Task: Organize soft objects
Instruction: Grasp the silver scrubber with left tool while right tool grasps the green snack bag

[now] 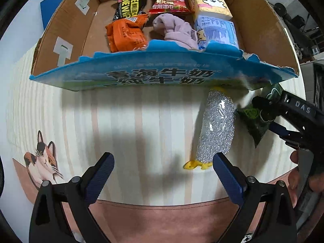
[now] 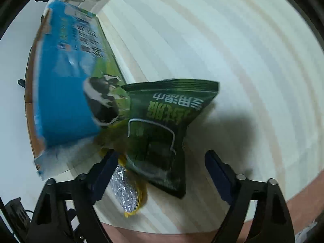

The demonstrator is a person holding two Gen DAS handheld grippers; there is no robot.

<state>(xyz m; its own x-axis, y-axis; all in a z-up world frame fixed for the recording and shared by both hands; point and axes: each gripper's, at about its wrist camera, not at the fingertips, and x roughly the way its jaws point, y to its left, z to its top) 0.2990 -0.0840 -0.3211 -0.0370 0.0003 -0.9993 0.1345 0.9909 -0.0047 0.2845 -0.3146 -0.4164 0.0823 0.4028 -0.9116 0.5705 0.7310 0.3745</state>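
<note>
The cardboard box (image 1: 269,20) is holding packets, tissues and a purple cloth (image 1: 178,30); both grippers, left (image 1: 163,167) and right (image 2: 160,169), are gaping, the right around a green packet (image 2: 162,133).

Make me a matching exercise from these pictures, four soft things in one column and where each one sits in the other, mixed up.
Things:
1. orange packet
2. silver mesh pouch
3. green packet
4. yellow tissue pack

Places:
A. on the mat, between the right gripper's fingers
B. box's far right corner
C. inside the box, left of the purple cloth
D. on the mat, just outside the box wall

Pairs: 1-C, 2-D, 3-A, 4-B
</note>
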